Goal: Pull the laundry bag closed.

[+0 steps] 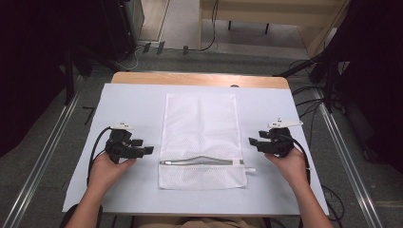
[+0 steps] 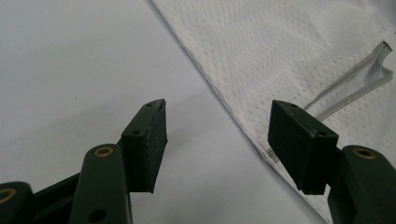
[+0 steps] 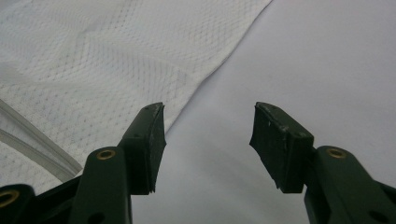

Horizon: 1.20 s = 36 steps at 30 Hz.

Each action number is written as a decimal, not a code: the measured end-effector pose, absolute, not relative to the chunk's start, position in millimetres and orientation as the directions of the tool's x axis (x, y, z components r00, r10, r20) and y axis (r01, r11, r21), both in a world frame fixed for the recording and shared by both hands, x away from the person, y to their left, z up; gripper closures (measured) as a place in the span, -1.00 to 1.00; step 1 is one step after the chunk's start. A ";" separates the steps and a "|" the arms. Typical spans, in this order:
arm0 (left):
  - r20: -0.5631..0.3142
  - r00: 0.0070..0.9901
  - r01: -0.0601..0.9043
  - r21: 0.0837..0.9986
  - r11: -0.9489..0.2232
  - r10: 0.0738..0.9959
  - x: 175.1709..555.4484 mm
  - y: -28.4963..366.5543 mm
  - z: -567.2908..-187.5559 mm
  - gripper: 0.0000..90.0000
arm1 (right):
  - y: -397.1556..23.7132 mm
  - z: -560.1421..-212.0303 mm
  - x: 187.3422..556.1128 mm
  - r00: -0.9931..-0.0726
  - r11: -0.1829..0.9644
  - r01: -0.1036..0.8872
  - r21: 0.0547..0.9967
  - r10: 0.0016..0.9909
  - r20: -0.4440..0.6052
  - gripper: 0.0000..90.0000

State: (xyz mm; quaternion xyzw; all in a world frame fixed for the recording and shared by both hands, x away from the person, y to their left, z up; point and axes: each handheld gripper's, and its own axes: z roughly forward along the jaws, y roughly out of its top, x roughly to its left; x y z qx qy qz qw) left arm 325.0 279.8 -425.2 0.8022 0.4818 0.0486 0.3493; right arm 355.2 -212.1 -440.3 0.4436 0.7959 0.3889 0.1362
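White mesh laundry bag (image 1: 202, 137), flat rectangular fabric w/ a grey zipper (image 1: 202, 161) running across near its end closest to you, lies mid-bench on the pale grey sheet (image 1: 128, 102) covering the wooden bench (image 1: 199, 79). Zipper looks partly undone: the tape bows up in the middle, and the small white pull tab (image 1: 250, 169) sticks out past the bag's right edge.

Your left claw (image 1: 148, 150) sits just beside the bag's left edge, approx level w/ the zipper, jaws spread wide, nothing between them. In the left gripper view the bag edge runs between the two jaws (image 2: 217, 135) and one jaw overlaps the mesh, but whether it touches I can't tell. Your right claw (image 1: 253, 142) mirrors it on the other side, also wide open and empty; in the right gripper view the bag edge passes just by the left-hand jaw, bare sheet between the pads.

Step in hand, my read: approach, pre-grasp. Neither side has fabric yet.

Next move prob calls for easing each claw inward and down so one pad slides under the edge and the other comes over it, then closing. Mesh is thin and limp, so go low or you'll pinch air. Keep both sides even, else the bag skews on the sheet.
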 end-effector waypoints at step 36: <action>-0.281 0.529 0.749 0.597 -0.286 0.800 323.0 280.2 -424.0 -0.09 | -203.4 -434.1 351.5 -0.593 0.313 0.646 0.696 0.780 0.200 0.16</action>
